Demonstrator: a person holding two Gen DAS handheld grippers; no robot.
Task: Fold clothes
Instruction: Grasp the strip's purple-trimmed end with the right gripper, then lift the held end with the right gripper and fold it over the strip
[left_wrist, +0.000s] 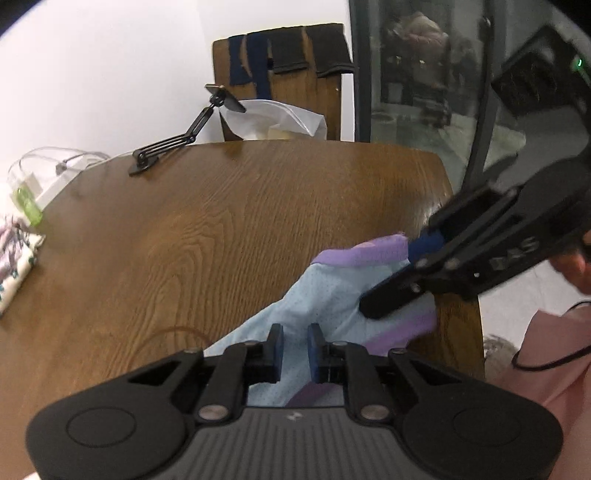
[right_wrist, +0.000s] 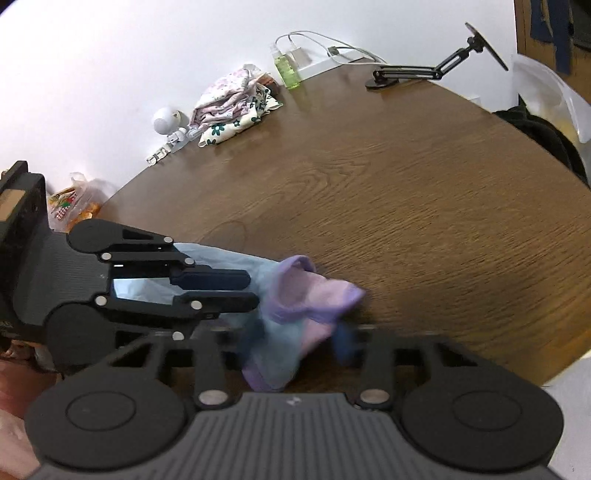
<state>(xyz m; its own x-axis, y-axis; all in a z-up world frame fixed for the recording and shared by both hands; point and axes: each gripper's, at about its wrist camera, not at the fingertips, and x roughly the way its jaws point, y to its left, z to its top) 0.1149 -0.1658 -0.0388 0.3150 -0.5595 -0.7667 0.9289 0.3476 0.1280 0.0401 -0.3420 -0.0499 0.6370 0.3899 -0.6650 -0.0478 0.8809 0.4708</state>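
Left wrist view has the left gripper (left_wrist: 294, 345) low over a small light blue garment (left_wrist: 325, 295) with purple trim, which sits near the right-hand edge of the brown wooden table (left_wrist: 221, 229). Its blue-padded fingers stand a little apart with blue cloth showing in the gap between them, and honestly I can't tell if they're pinching it or just sitting over it. The right gripper (left_wrist: 397, 275) reaches in from the right of that view with its fingers spread over the purple end of the garment; in the right wrist view its own fingertips are smeared with blur, wide apart, cloth bunched up between them, so no idea whether it actually has hold. Farther back on the table there's a folded stack of floral clothes (right_wrist: 236, 107), a green bottle (right_wrist: 286, 70), a white charger with cable (right_wrist: 314, 51) and a black folding phone stand (right_wrist: 436, 64). A wooden chair (left_wrist: 280, 81) with dark cloth draped over its back stands behind the table.
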